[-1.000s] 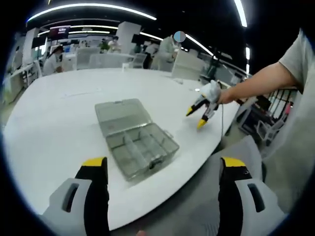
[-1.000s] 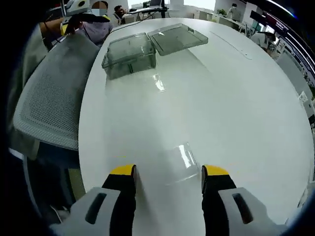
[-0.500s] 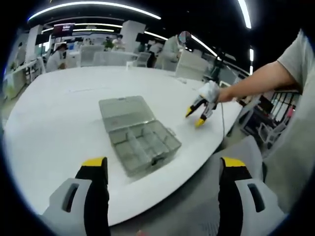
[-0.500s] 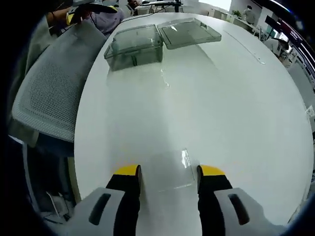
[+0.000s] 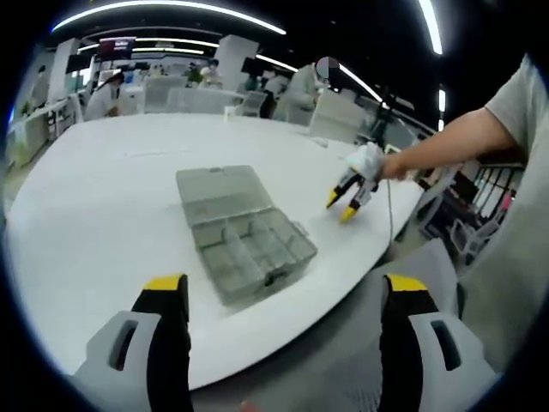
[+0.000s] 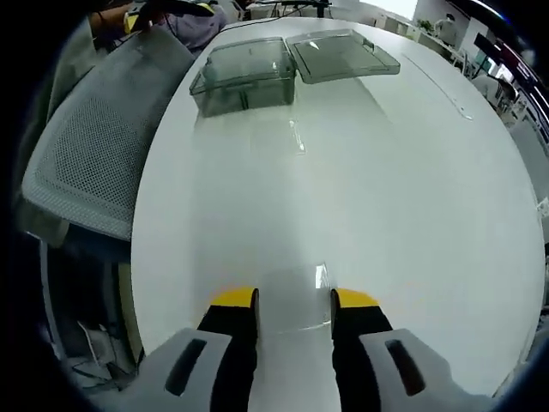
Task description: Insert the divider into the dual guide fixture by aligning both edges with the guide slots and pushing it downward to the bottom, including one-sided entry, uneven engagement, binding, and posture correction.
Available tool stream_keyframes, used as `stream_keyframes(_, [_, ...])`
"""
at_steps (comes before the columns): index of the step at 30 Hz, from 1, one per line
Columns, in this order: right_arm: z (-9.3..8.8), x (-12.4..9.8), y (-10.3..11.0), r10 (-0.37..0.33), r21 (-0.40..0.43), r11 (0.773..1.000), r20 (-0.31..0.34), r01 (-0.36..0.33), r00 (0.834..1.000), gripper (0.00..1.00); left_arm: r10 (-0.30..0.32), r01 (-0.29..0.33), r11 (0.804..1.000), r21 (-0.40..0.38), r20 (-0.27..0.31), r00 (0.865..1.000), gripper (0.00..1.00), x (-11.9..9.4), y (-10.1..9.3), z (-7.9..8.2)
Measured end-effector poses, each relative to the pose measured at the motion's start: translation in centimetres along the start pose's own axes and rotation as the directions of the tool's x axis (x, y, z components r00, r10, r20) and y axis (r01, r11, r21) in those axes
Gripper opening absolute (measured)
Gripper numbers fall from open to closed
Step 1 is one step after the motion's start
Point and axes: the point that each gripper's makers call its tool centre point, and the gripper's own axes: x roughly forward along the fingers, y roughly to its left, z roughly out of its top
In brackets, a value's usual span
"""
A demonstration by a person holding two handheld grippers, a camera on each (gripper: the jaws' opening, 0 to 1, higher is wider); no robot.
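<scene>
One clear box lay open on the white bench, and one clear divider sat between the right gripper's jaws.

In the left gripper view, the left gripper (image 5: 279, 296) stood wide apart and held nothing, low in the frame over the bench (image 5: 86, 206) edge; the box (image 5: 244, 232), with one lid and one tray of several compartments, lay at centre, and the right gripper (image 5: 347, 196) reached in at right of centre on a person's arm (image 5: 446, 146). In the right gripper view, the right gripper (image 6: 293, 300) had its jaws narrowed at the bottom centre around the flat divider (image 6: 296, 296) lying on the bench; whether they pinched it I could not tell. The box (image 6: 283, 64) sat at the top, well apart, and one mesh chair (image 6: 86, 154) stood at left.
</scene>
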Motion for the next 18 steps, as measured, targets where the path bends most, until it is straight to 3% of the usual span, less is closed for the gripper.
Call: stream_keyframes(18, [0.35,0.19,0.48,-0.026,0.064,0.997,-0.098,0.032,0.995,0.27,-0.001,0.002,1.000,-0.020,0.021,1.000,0.89,-0.78,0.16,-0.10])
